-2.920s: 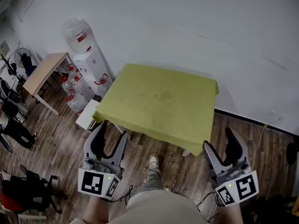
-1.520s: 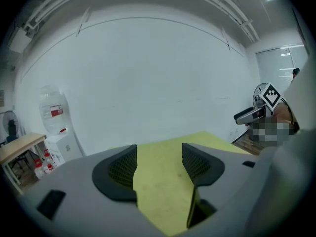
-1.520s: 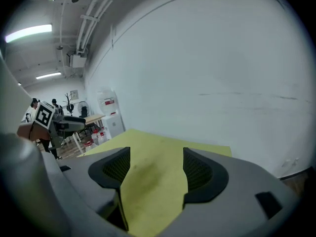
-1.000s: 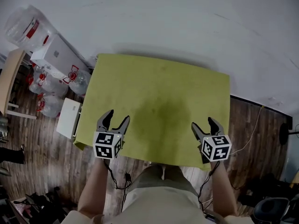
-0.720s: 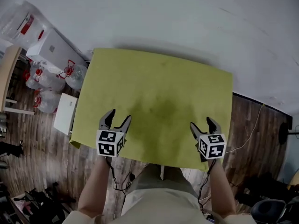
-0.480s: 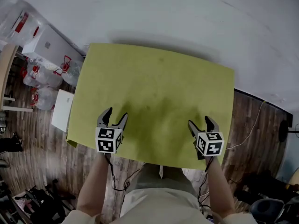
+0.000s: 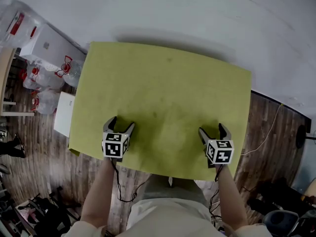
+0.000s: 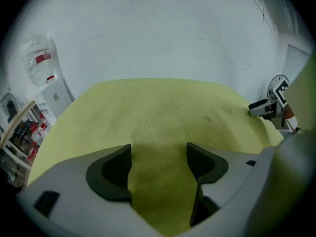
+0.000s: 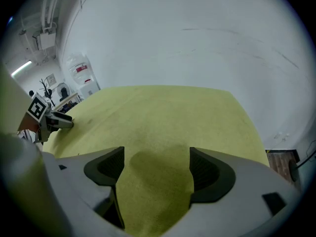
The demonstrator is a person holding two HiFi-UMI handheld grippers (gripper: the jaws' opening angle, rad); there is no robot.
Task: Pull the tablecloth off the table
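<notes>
A yellow-green tablecloth (image 7: 163, 98) covers the whole table and hangs over its edges. My left gripper (image 7: 121, 124) hovers low over the cloth's near left part, pointing steeply down. Its jaws have just been opening and stand wide, with only flat cloth (image 8: 158, 112) showing between the pads, ungripped. My right gripper (image 7: 212, 130) is over the near right part, its jaws likewise just opened wide above smooth cloth (image 9: 163, 127). Each gripper view shows the other gripper off to the side: the right gripper (image 8: 269, 107) and the left gripper (image 9: 49, 120).
A white wall runs behind the table. A water dispenser (image 7: 47, 46), several water bottles (image 7: 37, 78) and a white box (image 7: 64, 120) stand left of it. A cable (image 7: 266, 137) trails over the wooden floor at the right.
Both grippers have sunk toward the cloth near its front edge, and their jaws have spread wider. The cloth lies as before.
</notes>
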